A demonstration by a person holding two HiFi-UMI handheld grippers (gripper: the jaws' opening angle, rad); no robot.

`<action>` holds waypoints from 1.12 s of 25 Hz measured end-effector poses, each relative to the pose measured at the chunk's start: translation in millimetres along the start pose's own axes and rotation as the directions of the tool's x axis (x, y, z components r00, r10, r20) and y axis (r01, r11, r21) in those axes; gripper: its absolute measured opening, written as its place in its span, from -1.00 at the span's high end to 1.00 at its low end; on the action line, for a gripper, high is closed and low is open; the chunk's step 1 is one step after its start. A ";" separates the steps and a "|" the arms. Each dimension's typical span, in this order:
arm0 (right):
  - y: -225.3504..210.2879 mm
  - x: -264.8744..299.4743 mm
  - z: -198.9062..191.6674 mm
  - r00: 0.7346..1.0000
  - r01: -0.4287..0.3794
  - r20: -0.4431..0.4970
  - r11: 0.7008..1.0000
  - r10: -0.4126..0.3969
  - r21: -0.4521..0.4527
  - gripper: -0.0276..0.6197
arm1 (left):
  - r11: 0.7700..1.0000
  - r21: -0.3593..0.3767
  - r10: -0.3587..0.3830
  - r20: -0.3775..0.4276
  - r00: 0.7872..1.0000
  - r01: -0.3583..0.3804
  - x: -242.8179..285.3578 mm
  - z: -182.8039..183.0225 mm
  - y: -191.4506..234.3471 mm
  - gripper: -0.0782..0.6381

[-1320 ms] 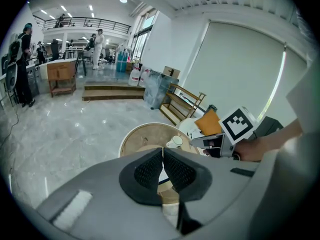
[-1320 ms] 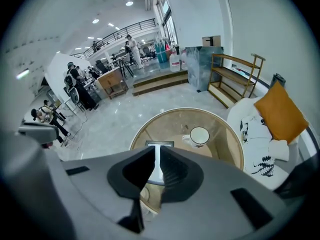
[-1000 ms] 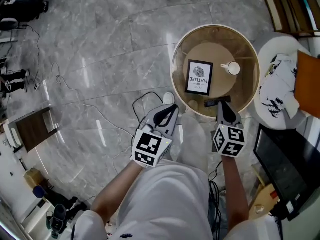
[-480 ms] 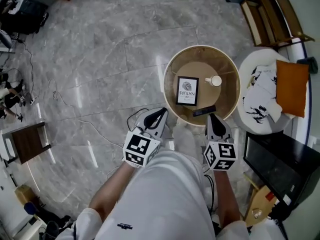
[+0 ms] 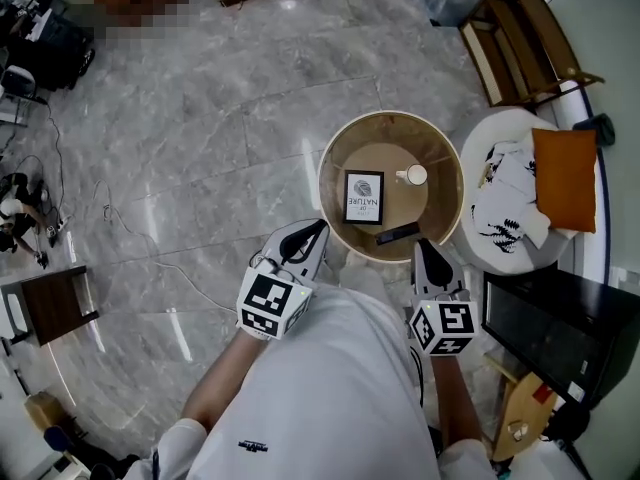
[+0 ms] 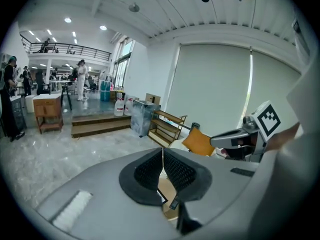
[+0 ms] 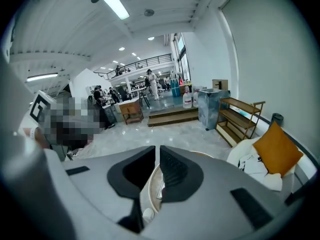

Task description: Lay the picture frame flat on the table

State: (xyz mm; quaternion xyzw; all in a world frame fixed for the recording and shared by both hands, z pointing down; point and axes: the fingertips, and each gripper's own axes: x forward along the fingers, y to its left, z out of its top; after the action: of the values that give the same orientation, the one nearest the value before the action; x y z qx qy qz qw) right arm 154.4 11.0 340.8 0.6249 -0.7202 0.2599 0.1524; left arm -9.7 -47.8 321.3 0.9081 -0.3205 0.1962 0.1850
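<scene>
The picture frame (image 5: 363, 196), black-edged with a white print, lies on the round wooden table (image 5: 335, 158) with its face turned up to the head view. A white cup (image 5: 413, 175) and a dark remote (image 5: 397, 233) share the tabletop. My left gripper (image 5: 318, 226) hovers over the floor just short of the table's near-left rim, jaws shut and holding nothing. My right gripper (image 5: 420, 243) sits at the near rim by the remote, also shut and empty. Below the left gripper's (image 6: 162, 153) pads a corner of the frame (image 6: 161, 196) shows. Below the right gripper (image 7: 157, 151) the cup (image 7: 148, 215) shows.
A white armchair (image 5: 500, 203) with an orange cushion (image 5: 565, 178) stands right of the table. A wooden shelf (image 5: 510, 28) is at the far right, a black cabinet (image 5: 560, 318) at the near right. Cables (image 5: 150, 238) trail across the marble floor on the left.
The head view has drawn up and back, so the table looks smaller and farther. Both grippers have pulled away from the table toward the body. The frame has not moved.
</scene>
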 end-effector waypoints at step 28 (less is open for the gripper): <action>102.3 5.9 14.7 0.907 -0.416 -0.183 0.873 0.379 -0.254 0.86 | 0.998 0.064 0.020 -0.020 1.000 -0.018 -25.9 -7.2 -3.4 0.75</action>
State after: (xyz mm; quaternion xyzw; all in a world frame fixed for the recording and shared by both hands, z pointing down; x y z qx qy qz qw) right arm 54.8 6.5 313.2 0.4165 -0.8521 0.2177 0.2305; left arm -27.8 -28.7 314.4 0.9083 -0.3206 0.2176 0.1573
